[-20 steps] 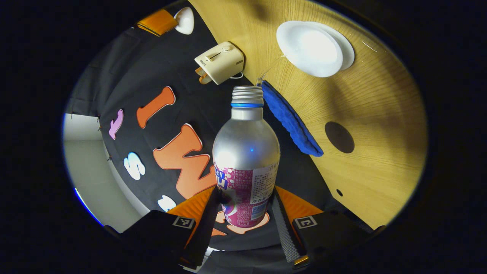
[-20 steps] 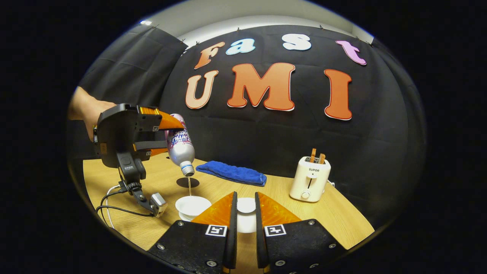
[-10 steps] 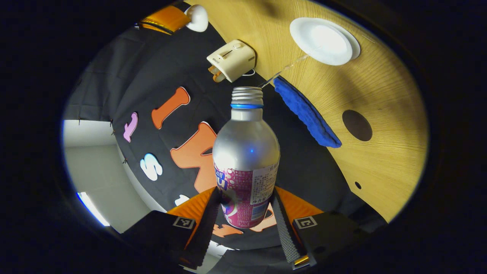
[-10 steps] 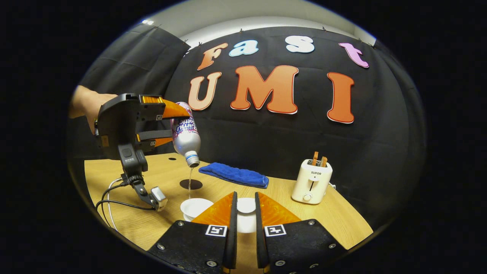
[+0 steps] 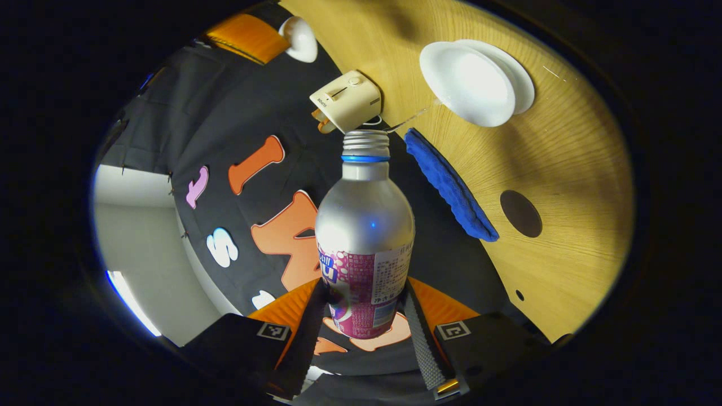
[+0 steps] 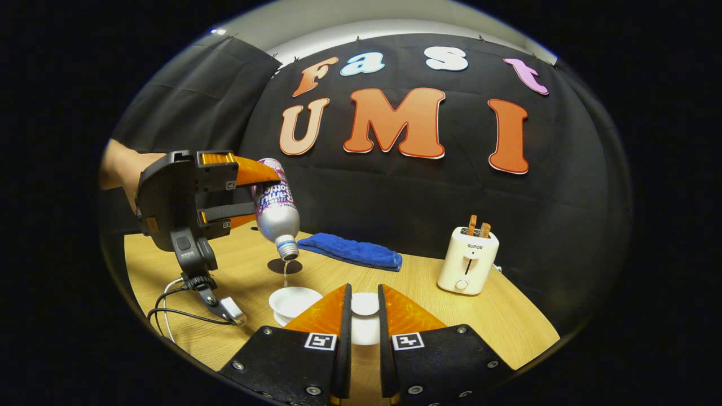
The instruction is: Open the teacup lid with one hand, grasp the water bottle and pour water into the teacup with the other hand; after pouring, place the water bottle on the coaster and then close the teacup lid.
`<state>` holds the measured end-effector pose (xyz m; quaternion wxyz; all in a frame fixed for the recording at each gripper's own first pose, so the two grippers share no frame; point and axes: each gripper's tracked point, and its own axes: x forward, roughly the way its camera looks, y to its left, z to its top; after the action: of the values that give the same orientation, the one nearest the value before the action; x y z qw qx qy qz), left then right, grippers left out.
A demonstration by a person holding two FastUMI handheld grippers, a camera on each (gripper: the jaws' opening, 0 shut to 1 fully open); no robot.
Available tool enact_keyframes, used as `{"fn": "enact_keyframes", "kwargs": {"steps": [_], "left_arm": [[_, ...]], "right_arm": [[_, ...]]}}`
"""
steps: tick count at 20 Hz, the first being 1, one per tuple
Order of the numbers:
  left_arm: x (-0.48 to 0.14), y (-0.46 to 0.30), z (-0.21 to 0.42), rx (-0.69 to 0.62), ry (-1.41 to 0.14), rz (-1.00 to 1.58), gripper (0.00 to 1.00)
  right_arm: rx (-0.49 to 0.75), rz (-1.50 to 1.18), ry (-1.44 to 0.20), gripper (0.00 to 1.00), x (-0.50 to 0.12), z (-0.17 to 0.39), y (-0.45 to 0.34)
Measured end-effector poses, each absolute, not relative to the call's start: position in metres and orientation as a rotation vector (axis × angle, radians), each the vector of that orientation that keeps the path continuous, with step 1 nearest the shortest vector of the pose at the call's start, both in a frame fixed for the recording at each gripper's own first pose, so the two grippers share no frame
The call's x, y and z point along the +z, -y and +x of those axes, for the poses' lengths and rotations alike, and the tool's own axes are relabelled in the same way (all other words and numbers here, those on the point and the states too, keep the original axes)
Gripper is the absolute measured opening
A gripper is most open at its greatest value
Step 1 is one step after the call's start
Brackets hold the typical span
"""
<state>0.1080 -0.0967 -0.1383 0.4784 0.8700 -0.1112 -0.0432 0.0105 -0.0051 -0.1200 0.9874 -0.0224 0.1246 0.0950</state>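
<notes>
Silver, with a pink label, the 1 water bottle [image 6: 275,210] hangs neck-down above the 1 white teacup [image 6: 293,300] on the wooden worktop [image 6: 507,327], a thin stream of water falling from its mouth. Since 0.5 s ago the bottle has come lower toward the cup. Left claw [image 5: 364,327] is clenched on the bottle's labelled body. Right claw [image 6: 364,316] grips the 1 white teacup lid [image 6: 365,304] between nearly closed fingers. Behind lie 1 dark coaster [image 6: 284,266], 1 blue cloth [image 6: 351,251] and 1 toaster [image 6: 468,261].
</notes>
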Motion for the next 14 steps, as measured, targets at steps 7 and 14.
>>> {"fn": "enact_keyframes", "kwargs": {"steps": [7,14], "left_arm": [[-0.112,0.065,0.113,-0.009,0.228,1.749,0.75],[-0.084,0.043,0.133,0.098,0.180,1.227,0.79]], "right_arm": [[0.191,-0.011,-0.250,0.22,-0.114,0.018,-0.001],[0.182,-0.015,-0.238,0.22,-0.104,0.026,-0.010]]}}
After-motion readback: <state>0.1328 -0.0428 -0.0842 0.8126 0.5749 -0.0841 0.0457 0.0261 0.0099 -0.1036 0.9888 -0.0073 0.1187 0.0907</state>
